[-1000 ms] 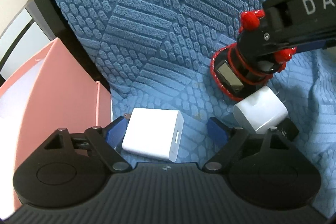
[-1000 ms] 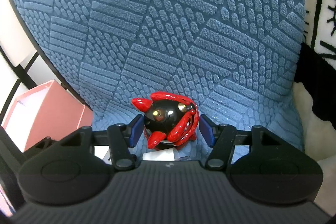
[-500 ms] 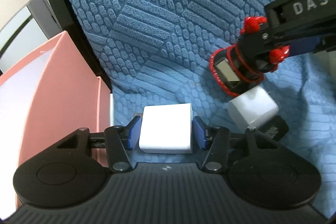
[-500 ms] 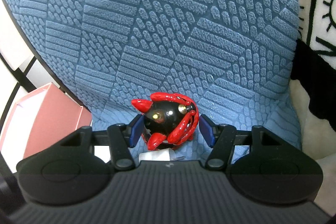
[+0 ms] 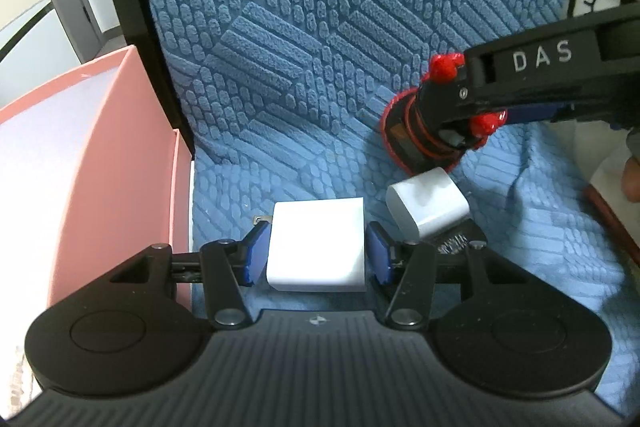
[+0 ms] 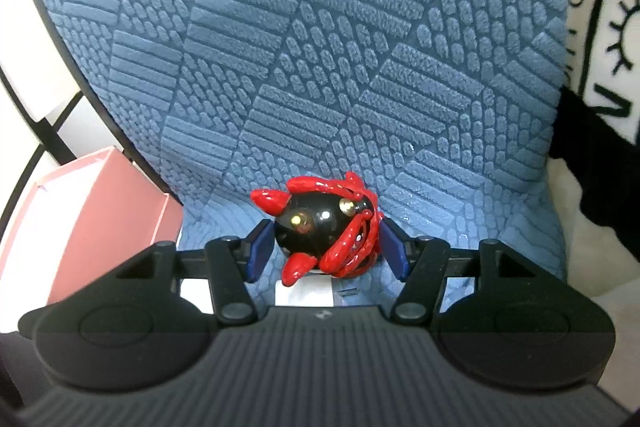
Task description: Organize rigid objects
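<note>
**Both grippers closed on objects over the blue mat**

On the blue mat [image 5: 304,39], the left gripper [image 5: 316,251] has its blue pads pressed against the two sides of a white charger [image 5: 316,245], pinching it; a metal prong shows at the charger's far left corner. Just right of it lies a second white charger [image 5: 428,205], tilted, resting partly on a small black item [image 5: 460,239] too hidden to identify. Beyond that, the right gripper [image 6: 326,245] pinches a black and red figure [image 6: 324,227], its pads touching both sides. From the left wrist view the figure [image 5: 424,135] sits at the mat, with a red-rimmed base and a dark panel facing the camera. At the mat's left edge stands a pink box [image 5: 100,163], close beside the left gripper. Past the mat's right edge, a black and white printed cloth [image 6: 600,27] shows.
</note>
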Demonstrator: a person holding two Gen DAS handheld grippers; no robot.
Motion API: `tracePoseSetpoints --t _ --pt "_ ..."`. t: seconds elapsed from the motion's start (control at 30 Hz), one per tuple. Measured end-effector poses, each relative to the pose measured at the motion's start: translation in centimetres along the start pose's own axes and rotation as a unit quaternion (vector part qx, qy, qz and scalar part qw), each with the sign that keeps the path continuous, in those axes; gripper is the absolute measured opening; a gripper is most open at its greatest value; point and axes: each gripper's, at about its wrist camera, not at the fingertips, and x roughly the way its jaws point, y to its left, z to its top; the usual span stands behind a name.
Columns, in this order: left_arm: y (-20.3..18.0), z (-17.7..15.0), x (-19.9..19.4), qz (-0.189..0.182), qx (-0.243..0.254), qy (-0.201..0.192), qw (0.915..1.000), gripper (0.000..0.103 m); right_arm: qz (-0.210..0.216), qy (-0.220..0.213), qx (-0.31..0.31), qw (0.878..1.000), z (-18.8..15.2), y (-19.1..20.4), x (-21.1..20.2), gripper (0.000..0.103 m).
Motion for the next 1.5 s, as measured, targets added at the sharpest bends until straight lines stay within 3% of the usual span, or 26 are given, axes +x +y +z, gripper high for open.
tracePoseSetpoints --t 0.4,0.63,0.93,1.13,1.5 --pt "-0.5 -2.7 -3.8 -0.029 -0.018 0.005 0.9994 0.056 -0.005 -0.033 -0.032 0.999 -2.9 1.6 -5.1 0.061" --pt "-0.9 -4.7 -5.9 -0.032 -0.013 0.011 0.9993 0.056 -0.020 -0.036 -0.007 0.999 -6.0 1.8 -7.8 0.061" --pt "-1.1 -7.1 -7.0 -0.037 -0.016 0.023 0.9989 0.056 -0.084 -0.034 0.002 0.996 -10.4 2.6 -10.7 0.061" --pt "-1.0 -7.9 -6.9 -0.039 -0.026 0.032 0.9984 0.056 -0.083 -0.019 0.041 0.996 -12.8 1.8 -12.3 0.061" --pt "-2.1 -8.4 -6.6 -0.038 -0.028 0.028 0.9985 0.057 -0.075 -0.024 0.073 0.994 -12.8 0.2 -11.9 0.060"
